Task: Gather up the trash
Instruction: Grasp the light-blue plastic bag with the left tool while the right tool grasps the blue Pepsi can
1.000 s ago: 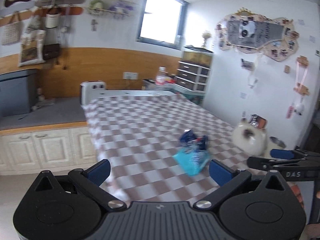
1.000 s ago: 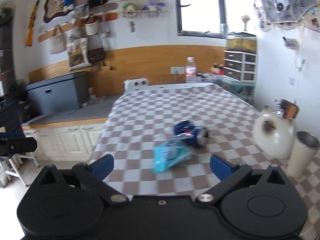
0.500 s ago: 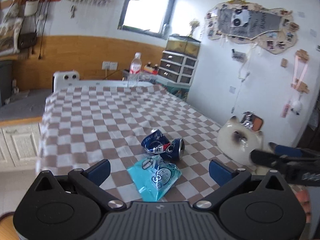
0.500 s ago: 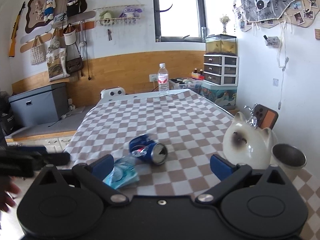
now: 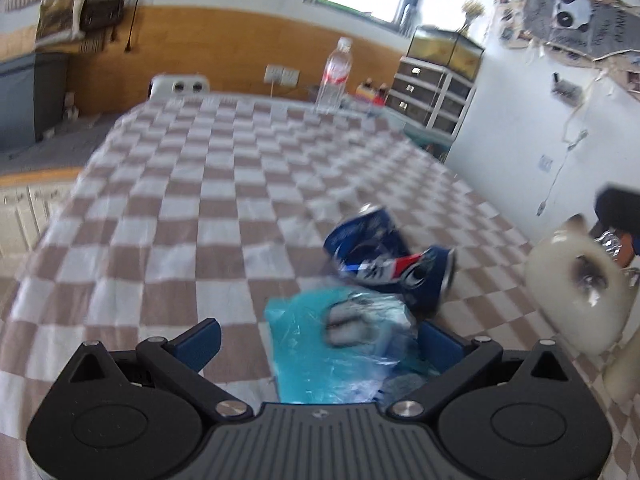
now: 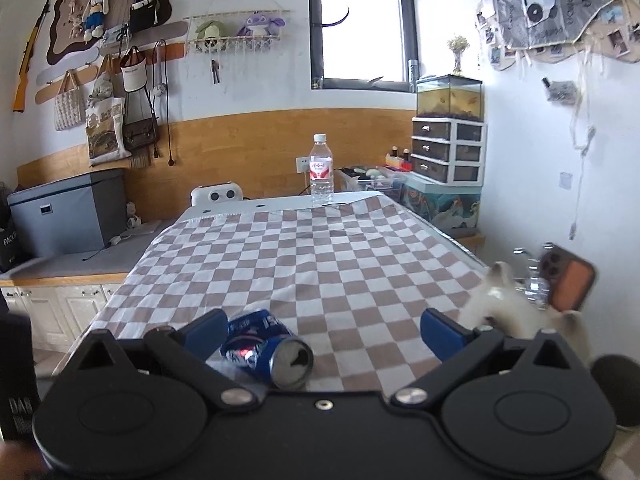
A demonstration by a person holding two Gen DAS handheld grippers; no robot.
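Observation:
A crushed blue soda can (image 5: 384, 258) lies on its side on the checkered tablecloth (image 5: 208, 184). A crumpled teal plastic wrapper (image 5: 336, 344) lies in front of it, between the open fingers of my left gripper (image 5: 318, 340); I cannot tell whether they touch it. In the right wrist view the can (image 6: 268, 346) lies between the open fingers of my right gripper (image 6: 324, 330), close to the left finger, its open end facing me. The wrapper is hidden there.
A white cat-shaped jar (image 5: 580, 288) stands at the table's right edge, with a phone (image 6: 568, 282) behind it. A water bottle (image 6: 321, 170) stands at the far end. Drawers and a fish tank (image 6: 450, 128) stand at the far right; low cabinets are left.
Both grippers have moved forward and down toward the trash. The wrapper now sits between the left fingers and the can between the right fingers. Both stayed open.

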